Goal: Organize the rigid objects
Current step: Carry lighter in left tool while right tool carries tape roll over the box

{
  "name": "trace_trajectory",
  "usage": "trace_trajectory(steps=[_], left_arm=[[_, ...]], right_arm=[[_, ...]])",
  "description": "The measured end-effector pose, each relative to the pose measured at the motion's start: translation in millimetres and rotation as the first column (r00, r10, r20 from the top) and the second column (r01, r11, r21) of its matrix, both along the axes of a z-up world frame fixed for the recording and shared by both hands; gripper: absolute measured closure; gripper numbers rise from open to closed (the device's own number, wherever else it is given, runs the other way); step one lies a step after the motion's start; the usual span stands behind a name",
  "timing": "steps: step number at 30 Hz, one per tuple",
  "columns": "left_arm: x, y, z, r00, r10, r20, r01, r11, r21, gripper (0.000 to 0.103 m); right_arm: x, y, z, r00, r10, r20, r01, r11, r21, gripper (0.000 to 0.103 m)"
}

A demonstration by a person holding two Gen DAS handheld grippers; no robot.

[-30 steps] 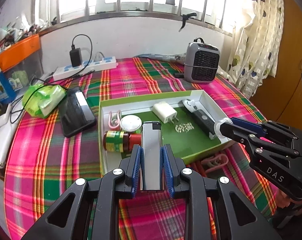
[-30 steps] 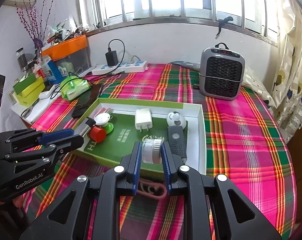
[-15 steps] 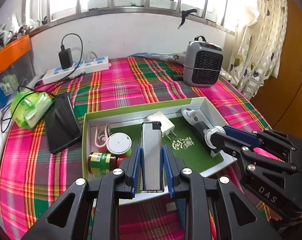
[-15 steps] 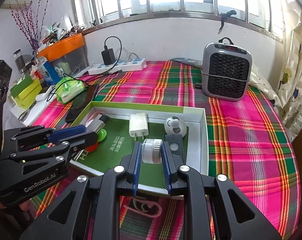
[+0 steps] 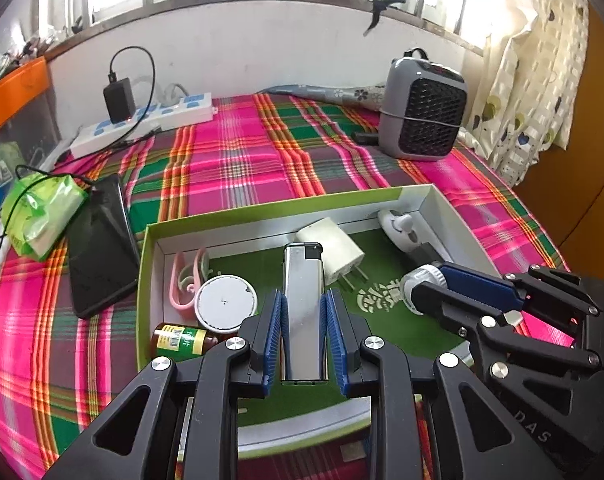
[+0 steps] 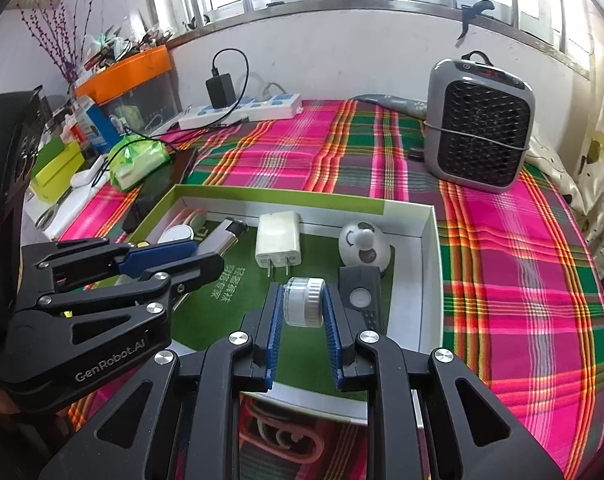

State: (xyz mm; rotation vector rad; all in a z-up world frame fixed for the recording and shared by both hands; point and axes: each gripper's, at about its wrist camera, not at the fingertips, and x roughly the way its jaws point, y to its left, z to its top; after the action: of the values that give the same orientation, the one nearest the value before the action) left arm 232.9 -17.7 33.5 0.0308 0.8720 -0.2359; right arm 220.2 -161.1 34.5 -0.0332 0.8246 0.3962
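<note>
A green box (image 5: 261,209) with white walls lies on the plaid cloth. My left gripper (image 5: 303,300) is shut on a silver lighter (image 5: 302,268), held lengthwise just above the box's green floor. My right gripper (image 6: 303,294) is shut on a small clear jar (image 6: 304,309) with a white lid, over the box's front right part beside a black remote (image 6: 360,297). Inside the box lie a white plug (image 6: 277,238), a white smiley gadget (image 6: 364,242), a pink clip (image 5: 185,276), a white round lid (image 5: 225,302) and a small labelled bottle (image 5: 181,338).
A grey heater (image 5: 422,108) stands at the back right, with a power strip (image 5: 149,122) at the back left. A black phone (image 5: 101,248) and a green packet (image 5: 41,208) lie left of the box. A pink hanger (image 6: 281,436) lies at the box's front edge.
Both grippers have moved forward over the box, each still holding its object. The lighter and the jar now hang lower over the green floor.
</note>
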Motion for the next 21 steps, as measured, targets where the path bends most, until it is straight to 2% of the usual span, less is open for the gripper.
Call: trace_trajectory(steps=[21], left_arm=[[16.0, -0.9, -17.5, 0.999, 0.026, -0.031, -0.025, 1.000, 0.015, 0.081]], right_arm=[[15.5, 5.5, -17.7, 1.000, 0.009, -0.018, -0.009, 0.999, -0.046, 0.082]])
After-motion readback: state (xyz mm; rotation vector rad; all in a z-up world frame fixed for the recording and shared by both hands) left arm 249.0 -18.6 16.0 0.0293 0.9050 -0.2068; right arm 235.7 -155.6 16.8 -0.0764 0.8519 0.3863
